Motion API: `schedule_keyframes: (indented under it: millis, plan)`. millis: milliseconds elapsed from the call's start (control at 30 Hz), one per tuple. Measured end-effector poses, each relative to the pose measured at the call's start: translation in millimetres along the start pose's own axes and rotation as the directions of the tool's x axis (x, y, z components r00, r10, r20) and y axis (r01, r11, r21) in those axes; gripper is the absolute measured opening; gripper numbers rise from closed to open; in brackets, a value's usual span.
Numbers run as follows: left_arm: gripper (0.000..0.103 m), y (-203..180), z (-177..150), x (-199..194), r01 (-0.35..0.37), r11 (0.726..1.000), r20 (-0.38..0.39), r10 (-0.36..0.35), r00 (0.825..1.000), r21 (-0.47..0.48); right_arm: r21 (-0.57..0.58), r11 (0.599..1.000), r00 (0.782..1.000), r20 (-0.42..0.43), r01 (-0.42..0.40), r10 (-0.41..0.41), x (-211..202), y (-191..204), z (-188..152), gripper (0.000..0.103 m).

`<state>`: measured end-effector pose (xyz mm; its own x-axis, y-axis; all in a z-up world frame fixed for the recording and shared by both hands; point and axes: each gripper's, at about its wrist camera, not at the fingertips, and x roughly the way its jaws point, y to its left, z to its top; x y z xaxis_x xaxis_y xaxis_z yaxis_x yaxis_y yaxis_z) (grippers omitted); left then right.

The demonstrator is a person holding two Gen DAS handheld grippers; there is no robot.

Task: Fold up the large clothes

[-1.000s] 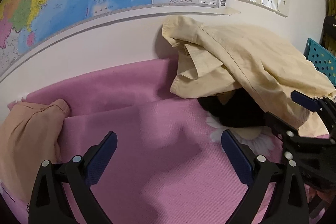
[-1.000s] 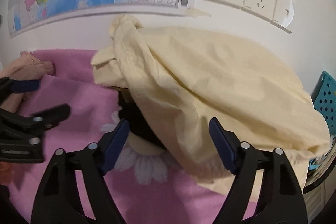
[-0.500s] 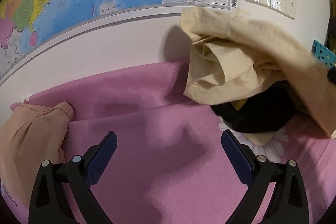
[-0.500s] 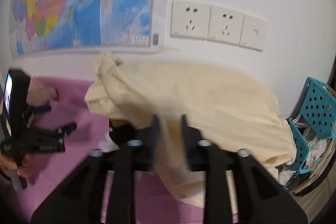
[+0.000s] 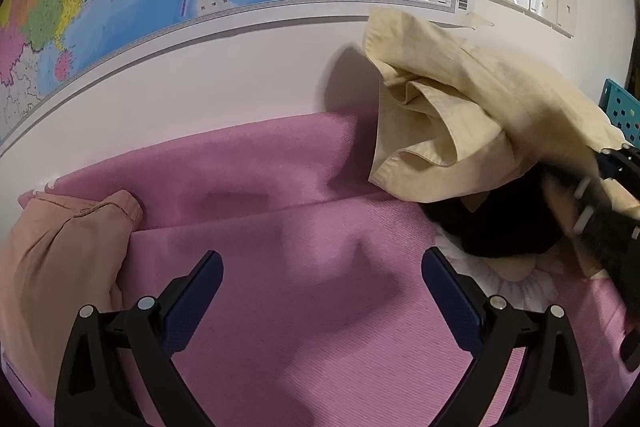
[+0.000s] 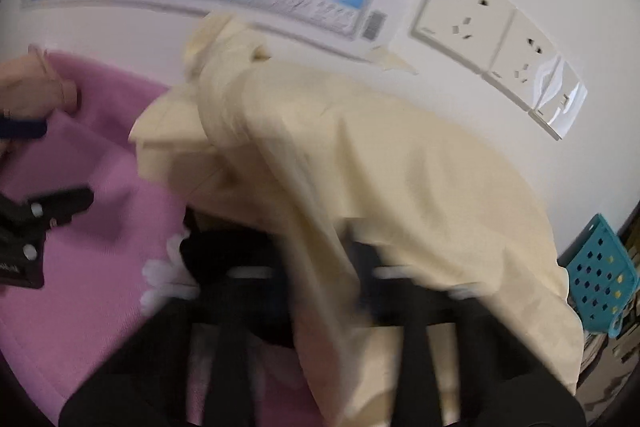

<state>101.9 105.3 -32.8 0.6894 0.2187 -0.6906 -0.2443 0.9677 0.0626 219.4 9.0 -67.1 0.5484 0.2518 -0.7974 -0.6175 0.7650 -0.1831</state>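
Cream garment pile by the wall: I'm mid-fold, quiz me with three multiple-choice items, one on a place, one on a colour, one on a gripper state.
1. Where does the peach garment lie in the left wrist view?
A. At the left edge of the pink sheet
B. On top of the cream garment
C. Inside the teal basket

2. What colour is the cloth showing under the cream garment?
A. Red
B. Black
C. Green

3. How does the left gripper stand?
A. Shut on the peach garment
B. Shut on the sheet
C. Open, with nothing between its fingers

Answers: 1 A, the peach cloth lies bunched on the sheet's left side. 2 B, the dark cloth peeks out below the cream hem. 3 C, both blue pads stand wide apart over bare sheet.
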Motion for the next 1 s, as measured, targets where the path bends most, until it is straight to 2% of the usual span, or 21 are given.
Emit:
schedule_keyframes:
  millis: [133,233,267,300,367,500,633,733,833,867,933,967,1000]
  plan:
    - [0.096,0.7,1.2,-1.7,0.02,1.0,0.016,-0.02,1.0,0.006,0.092,0.995,0.994,0.108,-0.025,0.015,-57.1,-43.3,20.4,0.002]
    - [0.096,0.3,7.2,-5.9,0.103,0.995,0.056,-0.103,0.993,0.013,0.138,0.99,0.979,0.203,-0.017,-0.011,-112.8,-80.8,46.6,0.002]
    - [0.096,-0.2,9.3,-8.5,0.152,0.988,0.072,-0.152,0.986,0.01,0.162,0.987,0.973,0.228,-0.018,-0.02,-129.5,-96.5,56.9,0.002]
    - [0.096,-2.6,11.6,-12.9,0.221,0.975,0.092,-0.221,0.971,0.009,0.181,0.983,0.968,0.248,-0.025,-0.022,-138.9,-114.4,64.7,0.002]
    - [0.096,-10.8,14.3,-21.5,0.315,0.948,0.135,-0.318,0.939,0.039,0.228,0.973,0.958,0.284,-0.04,-0.027,-163.8,-145.1,76.5,0.002]
    - [0.096,-37.6,16.2,-28.5,0.347,0.926,0.191,-0.371,0.909,0.148,0.297,0.953,0.942,0.331,-0.053,-0.051,-197.8,-192.4,81.2,0.002]
    - [0.096,-60.1,23.8,-22.7,0.405,0.895,0.2,-0.438,0.876,0.186,0.354,0.931,0.928,0.368,-0.089,-0.051,-218.1,-219.7,75.5,0.002]
    - [0.096,-83.6,26.7,-24.9,0.465,0.854,0.214,-0.511,0.832,0.233,0.362,0.928,0.928,0.367,-0.084,-0.059,-220.4,-223.0,73.6,0.002]
    - [0.096,-111.7,20.7,-23.9,0.487,0.816,0.187,-0.555,0.81,0.313,0.368,0.926,0.932,0.358,-0.082,-0.06,-220.6,-226.5,72.1,0.002]
    - [0.096,-122.5,13.6,-25.6,0.487,0.791,0.18,-0.575,0.798,0.37,0.371,0.924,0.933,0.355,-0.092,-0.049,-220.2,-227.9,71.4,0.002]
    - [0.096,-134.2,4.2,-27.8,0.465,0.771,0.163,-0.575,0.801,0.434,0.378,0.921,0.935,0.352,-0.093,-0.05,-221.5,-229.3,71.5,0.002]
    - [0.096,-135.5,-4.5,-27.9,0.48,0.744,0.134,-0.595,0.792,0.465,0.373,0.923,0.934,0.353,-0.097,-0.045,-222.6,-230.7,72.1,0.002]
    - [0.094,-137.2,-9.1,-29.0,0.48,0.732,0.128,-0.601,0.789,0.483,0.378,0.921,0.935,0.352,-0.097,-0.046,-223.5,-232.5,72.5,0.002]
